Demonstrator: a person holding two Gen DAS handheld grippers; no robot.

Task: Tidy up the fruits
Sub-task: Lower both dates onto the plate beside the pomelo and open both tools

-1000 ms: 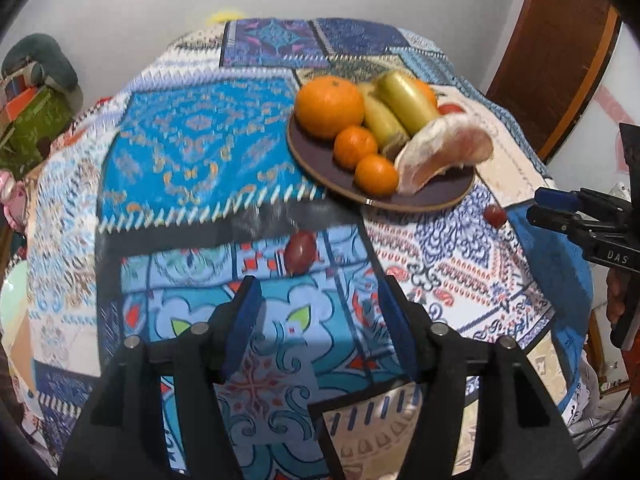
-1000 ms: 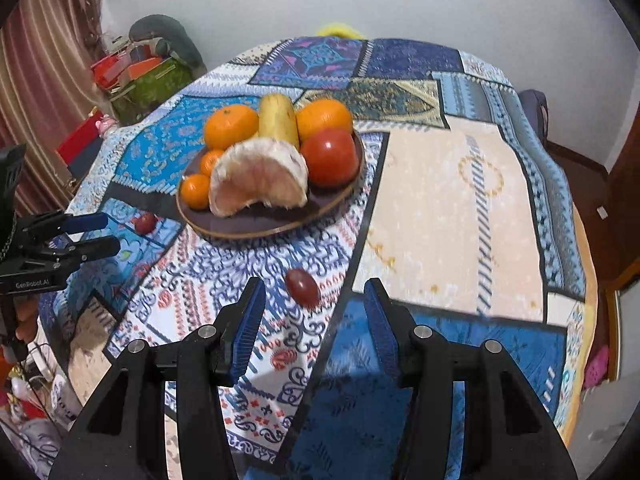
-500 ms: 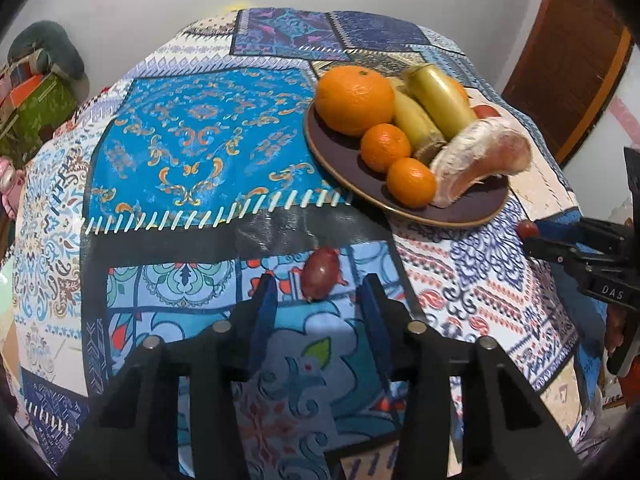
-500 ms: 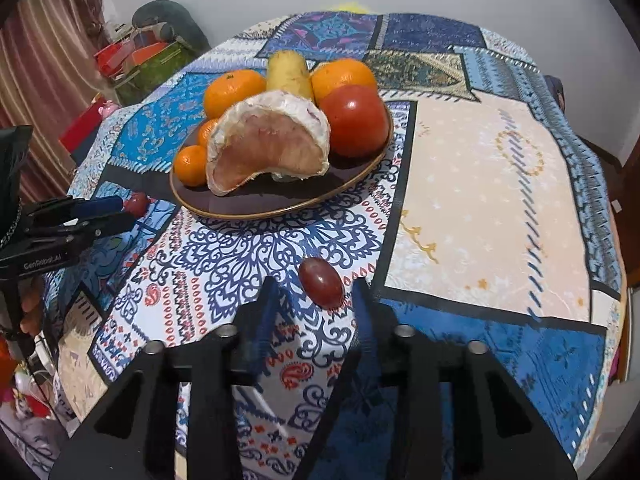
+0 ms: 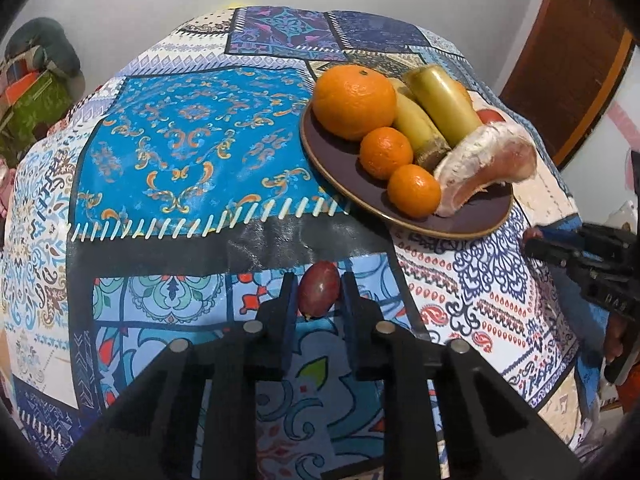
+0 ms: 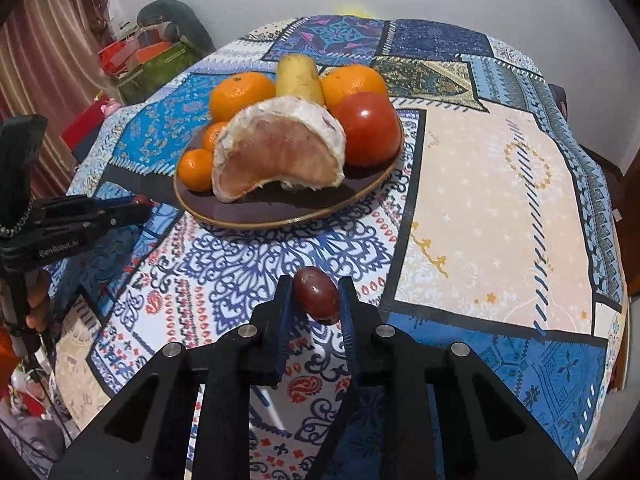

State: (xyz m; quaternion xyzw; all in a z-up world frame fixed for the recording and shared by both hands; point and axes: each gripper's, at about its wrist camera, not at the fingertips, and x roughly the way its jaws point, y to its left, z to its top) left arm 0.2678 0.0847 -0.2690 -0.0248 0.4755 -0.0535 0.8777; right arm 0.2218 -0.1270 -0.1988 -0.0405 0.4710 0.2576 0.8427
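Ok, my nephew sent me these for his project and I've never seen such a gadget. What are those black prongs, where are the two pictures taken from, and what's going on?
There is no robot here. A person holds a hand-held claw in each hand, and each one carries a wide-angle camera looking along its two black fingers. One picture is from the left claw, the other from the right claw. Each picture also catches the other claw at its edge.

On the patterned tablecloth stands a dark plate with oranges, a pomelo piece, a tomato and yellow-green stalks.

The left claw has closed on a dark red fruit. The right claw appears closed on a second dark red fruit.
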